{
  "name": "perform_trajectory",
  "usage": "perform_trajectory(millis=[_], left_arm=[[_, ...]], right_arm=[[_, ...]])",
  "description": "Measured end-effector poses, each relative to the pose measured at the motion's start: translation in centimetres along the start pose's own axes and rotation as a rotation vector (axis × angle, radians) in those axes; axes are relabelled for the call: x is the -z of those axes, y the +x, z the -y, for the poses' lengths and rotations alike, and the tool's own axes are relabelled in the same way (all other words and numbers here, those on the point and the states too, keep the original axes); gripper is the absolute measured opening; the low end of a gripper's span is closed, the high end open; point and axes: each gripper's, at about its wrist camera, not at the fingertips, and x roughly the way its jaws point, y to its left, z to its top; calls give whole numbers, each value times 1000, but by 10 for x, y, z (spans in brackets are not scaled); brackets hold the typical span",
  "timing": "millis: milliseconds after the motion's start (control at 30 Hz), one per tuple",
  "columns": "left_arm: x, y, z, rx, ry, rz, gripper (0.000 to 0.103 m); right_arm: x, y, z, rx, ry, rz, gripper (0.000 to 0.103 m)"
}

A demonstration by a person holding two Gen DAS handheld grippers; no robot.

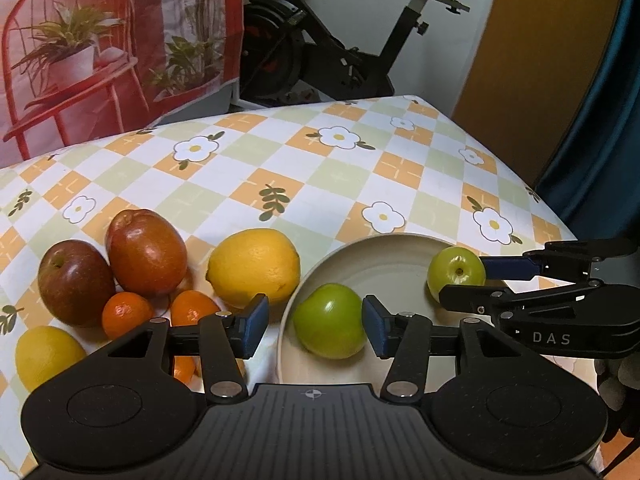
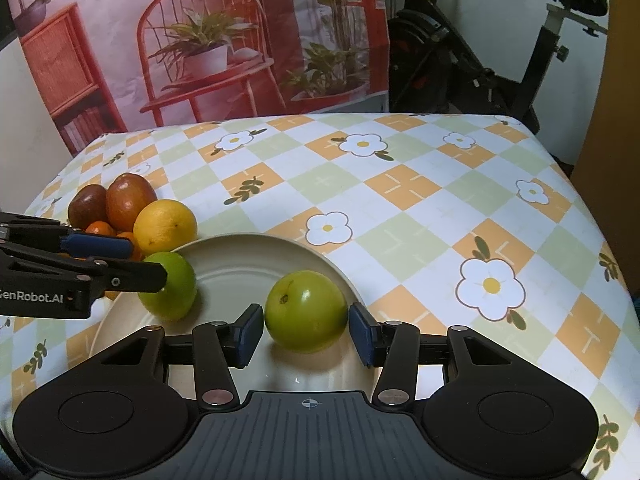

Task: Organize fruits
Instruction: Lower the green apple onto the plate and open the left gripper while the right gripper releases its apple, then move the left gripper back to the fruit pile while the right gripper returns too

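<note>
Two green fruits already lie in the plate [image 2: 344, 276], and each of your grippers stands around one of them. Your left gripper [image 1: 315, 330] is partly open: the right pad looks to touch the nearer green fruit [image 1: 329, 320], while the left pad stands clear, over the plate rim. Your right gripper [image 2: 306, 334] brackets the other green fruit [image 2: 306, 310] with slim gaps on both sides, so nothing is gripped. Lift carelessly and a pad could nudge either round fruit, rolling it over the shallow rim. Beside the plate, the lemon [image 1: 254, 266], the red apples [image 1: 146, 252] and the small oranges [image 1: 127, 314] crowd together; a knock there could scatter them across the tablecloth [image 1: 352, 176].
</note>
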Motion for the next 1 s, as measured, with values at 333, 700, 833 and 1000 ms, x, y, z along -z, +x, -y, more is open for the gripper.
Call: perform_trajectory(millis=[333, 700, 833, 1000], left_arm=[[8, -30, -8, -8, -42, 79, 56], [24, -74, -55, -128, -90, 145, 56], [31, -89, -80, -163, -146, 156, 56], [34, -103, -105, -246, -174, 155, 56]], right_arm=[[-1, -14, -4, 31, 21, 40, 48], [-5, -27, -25, 13, 6, 100, 50], [-7, -26, -39, -5, -12, 98, 50], [-11, -22, -60, -40, -39, 96, 50]])
